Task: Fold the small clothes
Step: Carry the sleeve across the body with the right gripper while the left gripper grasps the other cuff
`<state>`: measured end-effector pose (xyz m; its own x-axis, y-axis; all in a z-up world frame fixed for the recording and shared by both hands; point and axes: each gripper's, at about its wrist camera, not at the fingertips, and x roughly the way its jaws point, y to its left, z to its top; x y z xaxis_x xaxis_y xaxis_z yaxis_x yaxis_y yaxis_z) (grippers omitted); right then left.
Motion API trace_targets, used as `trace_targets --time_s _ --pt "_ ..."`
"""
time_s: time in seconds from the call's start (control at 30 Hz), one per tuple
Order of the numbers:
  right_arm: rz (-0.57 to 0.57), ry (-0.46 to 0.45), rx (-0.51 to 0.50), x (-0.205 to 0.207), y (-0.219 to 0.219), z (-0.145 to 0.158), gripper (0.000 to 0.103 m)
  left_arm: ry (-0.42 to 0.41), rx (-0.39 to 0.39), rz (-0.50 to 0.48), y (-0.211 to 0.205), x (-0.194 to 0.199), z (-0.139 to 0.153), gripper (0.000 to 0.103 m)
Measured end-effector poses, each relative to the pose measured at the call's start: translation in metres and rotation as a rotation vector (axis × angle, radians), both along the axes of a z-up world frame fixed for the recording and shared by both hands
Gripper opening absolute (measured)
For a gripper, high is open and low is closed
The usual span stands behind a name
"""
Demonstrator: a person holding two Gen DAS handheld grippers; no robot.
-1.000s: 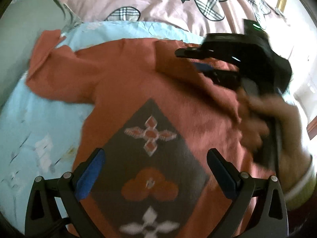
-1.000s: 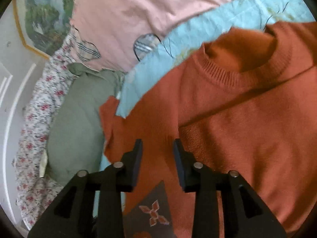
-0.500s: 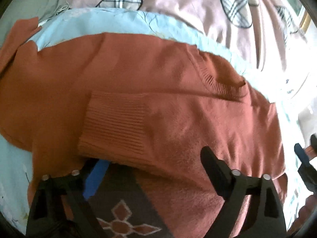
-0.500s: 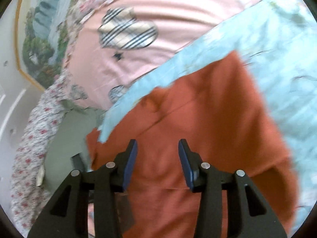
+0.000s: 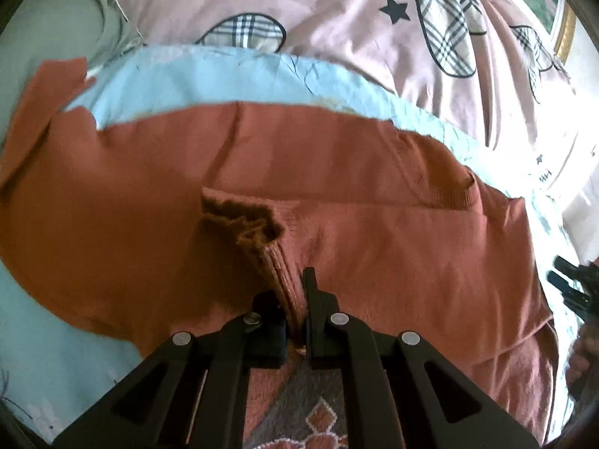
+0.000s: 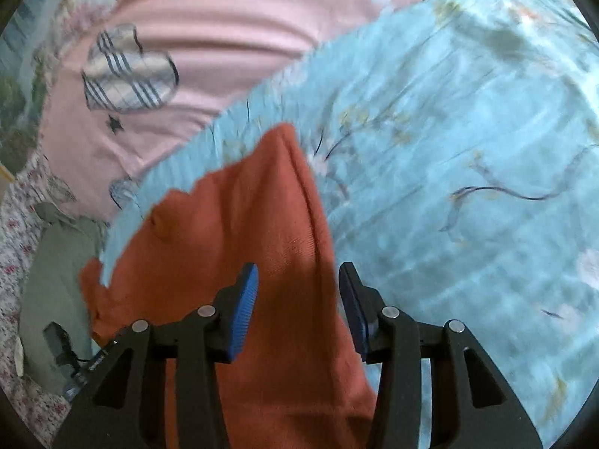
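A rust-orange knit sweater [image 5: 374, 232] lies on a light blue floral sheet [image 5: 224, 75], with a grey diamond pattern [image 5: 310, 411] near my left gripper. One sleeve is folded across the chest. My left gripper [image 5: 294, 292] is shut on that sleeve's ribbed cuff [image 5: 262, 239], which bunches up between the fingers. In the right wrist view my right gripper [image 6: 299, 288] is open and empty, just above the sweater's edge [image 6: 262, 224]. The right gripper also shows at the left wrist view's right edge [image 5: 572, 280].
A pink quilt with plaid patches [image 5: 374, 18] lies beyond the sheet. A grey-green cushion [image 6: 56, 269] and floral fabric [image 6: 22, 224] sit on the sweater's far side. The blue sheet [image 6: 468, 149] stretches to the right of the sweater.
My left gripper closed from wide open onto the folded sleeve's cuff. My right gripper let the sleeve go, opened wider and moved to the sweater's right edge.
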<state>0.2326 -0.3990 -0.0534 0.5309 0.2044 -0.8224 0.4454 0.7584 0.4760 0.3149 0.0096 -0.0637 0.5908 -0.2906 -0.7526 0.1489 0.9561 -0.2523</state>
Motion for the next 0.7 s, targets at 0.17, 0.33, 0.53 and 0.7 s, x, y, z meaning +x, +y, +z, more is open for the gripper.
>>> trace_targets --time_s 0.17,0.33,0.53,0.7 --pt "0.050 0.042 -0.038 0.014 0.008 -0.019 0.012 -0.012 0.025 -0.015 -0.004 -0.001 -0.004 0.006" --pt "-0.022 -0.018 -0.116 -0.005 -0.009 0.005 0.012 -0.087 0.020 -0.059 -0.008 -0.007 0.018 0.006" --pt "-0.014 0.000 -0.193 -0.010 0.012 0.021 0.018 -0.017 0.036 -0.077 -0.014 -0.001 0.000 0.008" --pt "0.126 -0.008 -0.163 -0.009 0.059 0.018 0.044 0.007 0.012 -0.060 -0.001 -0.007 -0.005 0.014"
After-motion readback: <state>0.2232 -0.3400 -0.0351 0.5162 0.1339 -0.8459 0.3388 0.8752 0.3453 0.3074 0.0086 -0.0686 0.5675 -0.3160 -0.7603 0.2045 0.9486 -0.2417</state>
